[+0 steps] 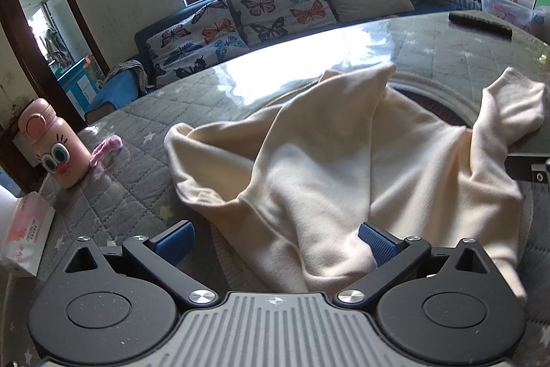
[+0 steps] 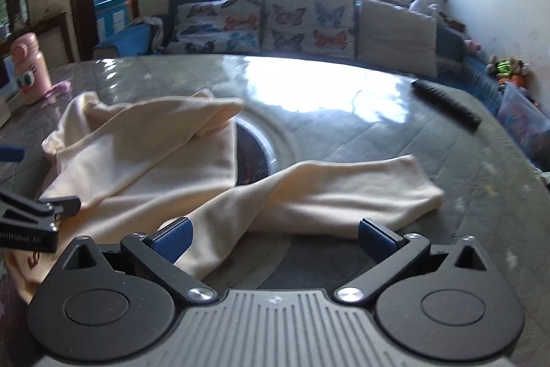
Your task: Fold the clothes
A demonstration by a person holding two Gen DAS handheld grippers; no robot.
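Blue-padded fingers point(image 1: 173, 238) of the left gripper point(image 1: 275, 239) were seen nearest the lens, spread wide, with a fold of the cream garment point(image 1: 326, 167) lying between them but not pinched. The right gripper point(image 2: 273, 238) was likewise held wide apart and empty, its left pad resting against or just over the cloth, while its right pad stood over bare surface point(image 2: 343, 126). The garment was found crumpled in a loose heap on the grey quilted, glossy-covered surface, partly over a round dark inset point(image 2: 252, 153); one sleeve point(image 2: 361, 191) was stretched out toward the right, and another tapered part point(image 1: 347, 98) was thrown up toward the far side. A pink bottle point(image 1: 55, 147) and a tissue pack point(image 1: 24, 229) were set well apart at the left edge, and a dark remote point(image 2: 447, 105) lay near the far right. No fold could be judged as made: the step in hand was taken to be the first one, spreading the garment flat. For the next move, it was judged that a hem or shoulder edge would need to be closed on by each gripper and the cloth drawn apart and smoothed, with the tangled sleeves freed before any folding.
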